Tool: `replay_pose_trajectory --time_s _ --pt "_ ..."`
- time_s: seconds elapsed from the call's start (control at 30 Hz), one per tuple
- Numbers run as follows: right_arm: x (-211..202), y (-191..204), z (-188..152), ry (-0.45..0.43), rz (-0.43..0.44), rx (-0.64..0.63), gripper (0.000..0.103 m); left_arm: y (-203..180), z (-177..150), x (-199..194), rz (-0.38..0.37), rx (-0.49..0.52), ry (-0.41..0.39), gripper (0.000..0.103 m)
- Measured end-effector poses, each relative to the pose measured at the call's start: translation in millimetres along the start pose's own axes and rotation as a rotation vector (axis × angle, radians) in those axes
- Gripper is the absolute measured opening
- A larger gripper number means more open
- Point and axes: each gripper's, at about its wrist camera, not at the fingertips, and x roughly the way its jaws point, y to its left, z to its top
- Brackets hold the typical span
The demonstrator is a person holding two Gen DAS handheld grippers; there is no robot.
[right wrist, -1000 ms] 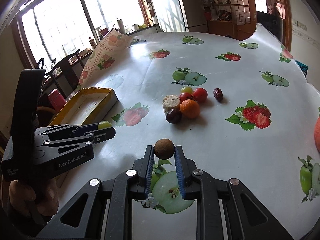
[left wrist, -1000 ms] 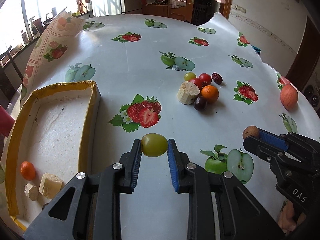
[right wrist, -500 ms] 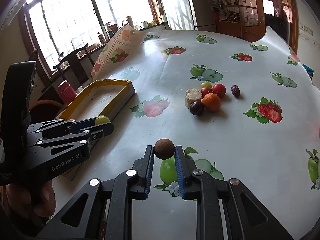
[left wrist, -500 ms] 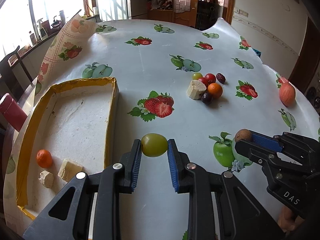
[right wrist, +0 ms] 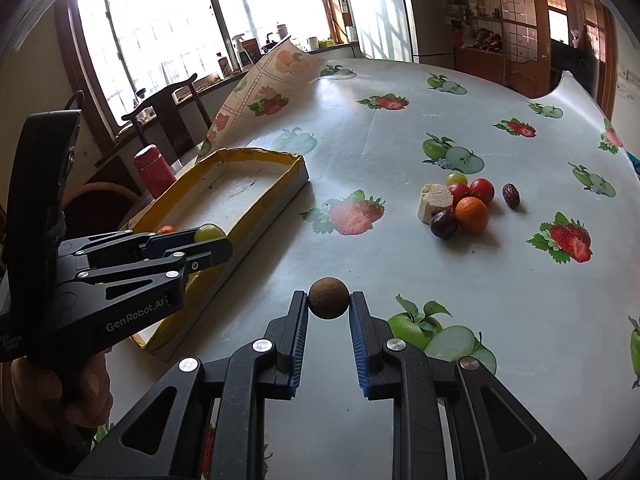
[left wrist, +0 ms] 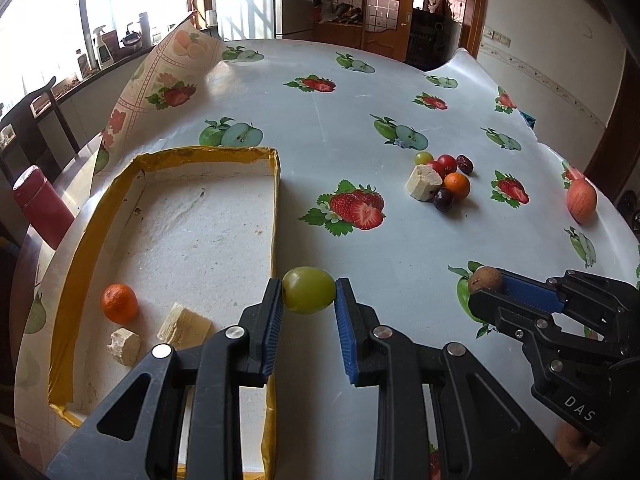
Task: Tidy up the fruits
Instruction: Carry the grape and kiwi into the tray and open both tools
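Observation:
My left gripper is shut on a green grape, held just above the right wall of the yellow-edged tray. My right gripper is shut on a small brown round fruit, above the tablecloth to the right of the tray. In the tray lie a small orange and two pale chunks. Farther out sits a pile of a pale chunk, a green grape, red tomatoes, an orange and dark fruits. The left gripper with its grape shows in the right wrist view, and the right gripper in the left wrist view.
A red apple lies near the table's right edge. A red flask stands left of the tray, off the cloth. The fruit-print tablecloth curls up at the far left corner. Chairs stand by the window.
Both grippers have moved left across the table, each keeping its fruit. The tray has come nearer, and the grape now hangs at the tray's right wall.

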Motion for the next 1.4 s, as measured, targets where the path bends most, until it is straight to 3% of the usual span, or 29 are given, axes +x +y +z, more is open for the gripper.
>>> replay_pose_trajectory --time_s 0.93,1.4 --pt "50.4 72.9 32.8 0.046 0.103 -0.12 0.021 90.1 9.0 4.6 0.073 -0.113 0.007 0.023" --pt "88.6 105.7 59.9 0.073 0.148 -0.182 0.021 133.5 21.5 26.5 0.108 -0.187 0.044 0.024"
